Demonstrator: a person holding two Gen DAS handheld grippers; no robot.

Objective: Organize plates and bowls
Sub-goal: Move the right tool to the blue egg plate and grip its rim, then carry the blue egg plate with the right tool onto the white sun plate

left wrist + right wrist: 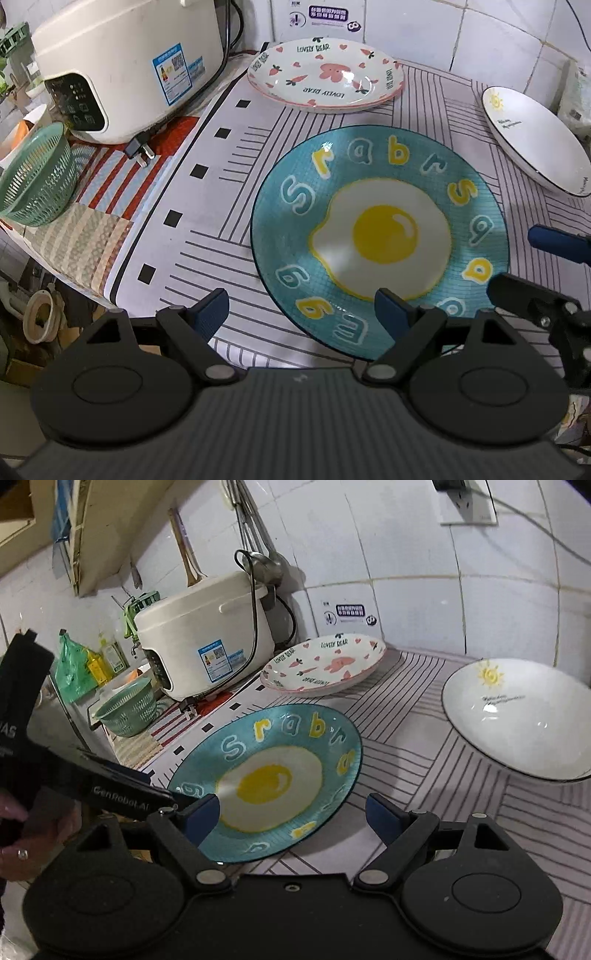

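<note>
A teal plate with a fried-egg picture (380, 240) lies on the striped mat, also in the right wrist view (269, 779). A white plate with pink hearts and carrots (325, 75) (325, 664) sits behind it near the wall. A white bowl with a sun drawing (535, 140) (517, 716) stands at the right. My left gripper (301, 314) is open and empty, its right finger over the teal plate's near rim. My right gripper (291, 818) is open and empty, straddling that plate's near right edge; it also shows in the left wrist view (532, 266).
A white rice cooker (122, 66) (207, 642) with its loose plug (142, 151) stands at the back left. A green plastic basket (37, 177) (129, 710) sits beside it. The counter's left edge drops off. A tiled wall runs behind.
</note>
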